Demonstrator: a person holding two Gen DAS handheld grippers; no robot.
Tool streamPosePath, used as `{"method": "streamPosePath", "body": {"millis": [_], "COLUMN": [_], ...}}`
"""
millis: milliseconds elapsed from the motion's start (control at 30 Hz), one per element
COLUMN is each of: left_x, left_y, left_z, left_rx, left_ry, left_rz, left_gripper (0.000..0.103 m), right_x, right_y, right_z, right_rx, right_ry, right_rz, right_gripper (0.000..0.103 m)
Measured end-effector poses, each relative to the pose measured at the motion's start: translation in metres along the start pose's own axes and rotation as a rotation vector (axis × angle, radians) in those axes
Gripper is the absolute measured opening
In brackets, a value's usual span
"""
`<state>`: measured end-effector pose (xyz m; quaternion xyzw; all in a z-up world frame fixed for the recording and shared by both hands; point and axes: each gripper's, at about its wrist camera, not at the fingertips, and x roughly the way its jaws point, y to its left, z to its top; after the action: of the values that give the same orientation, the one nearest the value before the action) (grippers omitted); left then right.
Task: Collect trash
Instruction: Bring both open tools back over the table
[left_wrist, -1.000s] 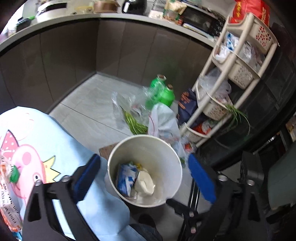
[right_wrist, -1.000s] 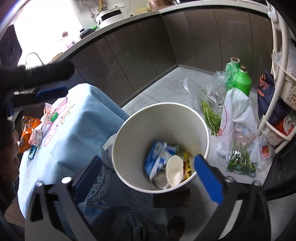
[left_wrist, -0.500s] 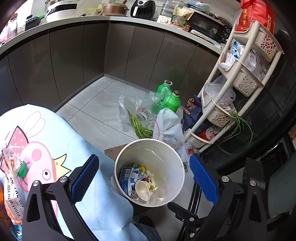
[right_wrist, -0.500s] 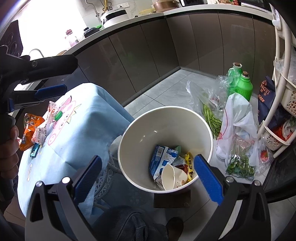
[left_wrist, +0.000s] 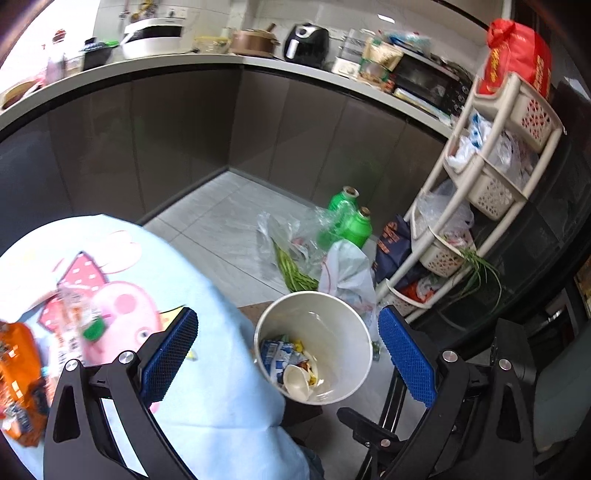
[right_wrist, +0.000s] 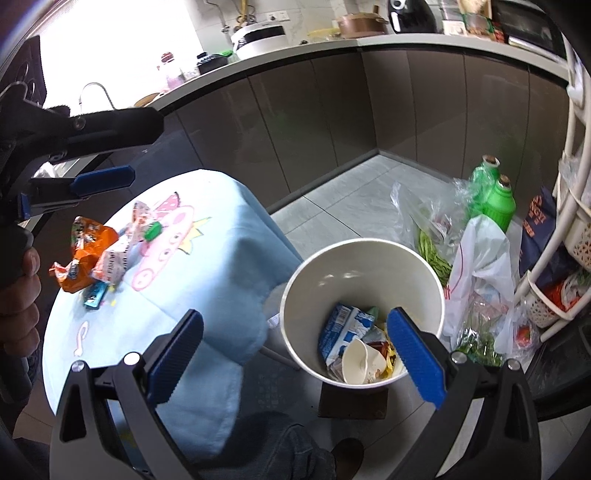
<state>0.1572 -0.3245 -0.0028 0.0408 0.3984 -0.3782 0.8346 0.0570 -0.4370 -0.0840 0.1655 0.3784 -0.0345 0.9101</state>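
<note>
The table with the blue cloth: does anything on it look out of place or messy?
Yes. Loose wrappers lie scattered on the blue cloth: an orange snack bag, a crumpled clear wrapper, not yet in the white bin.

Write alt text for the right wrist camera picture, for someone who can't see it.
The open right gripper hangs above a white bin holding a paper cup and a blue carton. To its left, wrappers lie on a table with a light blue cloth, the left gripper above them.
</note>
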Motion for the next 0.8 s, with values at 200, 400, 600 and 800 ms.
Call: {"method": "streamPosePath", "body": {"millis": [200,400,600,800], "left_x": [-0.047,-0.093,-0.133,-0.153], "left_y": [0.033,0.084,0.142,0.185], "left_z": [-0.011,-0.037,-0.074,-0.109], "left_rx": [-0.067,-0.172,-0.289,-0.379], "left_ry": [-0.044,-0.049,-0.042,-0.015], "left_rz": [0.080,0.187,0.295,0.373], "left_gripper": [0.094,0.094,0.094,0.094], "right_x": [-0.013,-0.014,-0.007,0.003], "right_y": [0.039,0.089,0.141,0.179], "right_z": [0.011,0.017,0.014,0.005], "right_rx": [-0.069,-0.157,-0.243,-0.255], "right_ry": [-0.016,-0.014,0.003,0.029], "right_rz": [0.031,0.084,0.150,0.235], "right_gripper": [0.100,0.100,0.100,0.100]}}
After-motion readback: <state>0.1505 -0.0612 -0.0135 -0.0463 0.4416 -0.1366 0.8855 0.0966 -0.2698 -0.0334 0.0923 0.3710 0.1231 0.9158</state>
